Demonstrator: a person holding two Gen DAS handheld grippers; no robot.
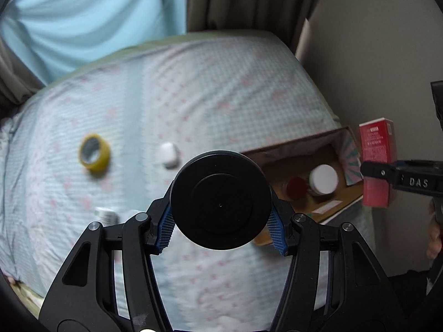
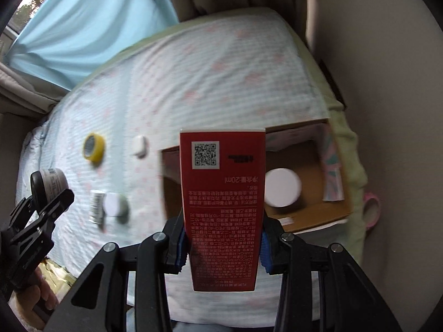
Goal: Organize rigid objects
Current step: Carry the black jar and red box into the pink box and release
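Observation:
My left gripper (image 1: pixel 221 228) is shut on a black-lidded jar (image 1: pixel 220 199), held above the bed; the jar's labelled side also shows in the right wrist view (image 2: pixel 52 184). My right gripper (image 2: pixel 221 247) is shut on a red carton (image 2: pixel 223 193) and holds it upright in front of the open cardboard box (image 2: pixel 336 213); the carton also shows in the left wrist view (image 1: pixel 376 163). In the box (image 1: pixel 277 157) stand a white-lidded jar (image 1: pixel 323 179) and a red-lidded jar (image 1: pixel 296 188). On the sheet lie a yellow tape roll (image 1: pixel 94 152), a white case (image 1: pixel 167 155) and a small labelled container (image 1: pixel 106 215).
A white-lidded jar (image 2: pixel 116 204) and a small labelled bottle (image 2: pixel 97 206) lie on the bed's left half. A pink ring (image 2: pixel 371 210) sits beside the box by the wall (image 2: pixel 401 110). Curtains (image 1: pixel 249 0) hang behind the bed.

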